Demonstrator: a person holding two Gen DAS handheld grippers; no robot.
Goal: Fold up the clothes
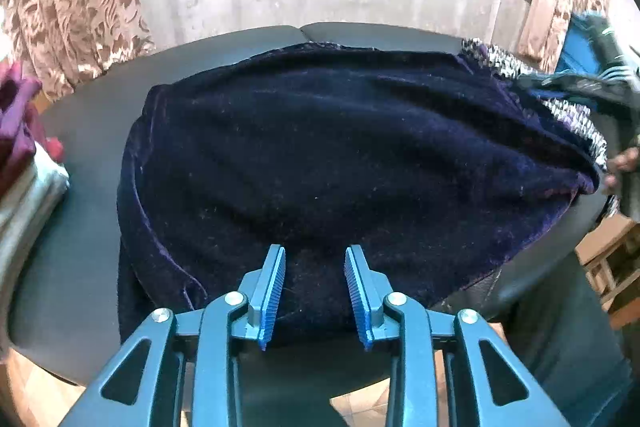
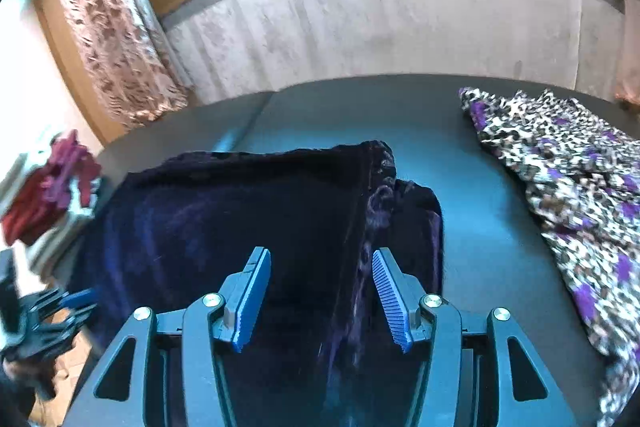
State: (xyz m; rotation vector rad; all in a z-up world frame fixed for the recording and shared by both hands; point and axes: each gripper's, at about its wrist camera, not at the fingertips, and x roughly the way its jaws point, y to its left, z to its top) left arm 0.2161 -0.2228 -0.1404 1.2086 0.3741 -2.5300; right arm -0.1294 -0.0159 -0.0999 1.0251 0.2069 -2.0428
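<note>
While the left wrist view takes in the whole dark table (image 1: 80, 155) with the navy velvet garment (image 1: 340, 155) spread across its middle, the right wrist view alone shows the leopard-print cloth (image 2: 568, 187) lying flat, apart from the velvet's folded right edge, with bare tabletop between. The velvet is plush and softly creased. The left gripper (image 1: 315, 293) and right gripper (image 2: 320, 297) both hover over it, jaws apart and empty.
</note>
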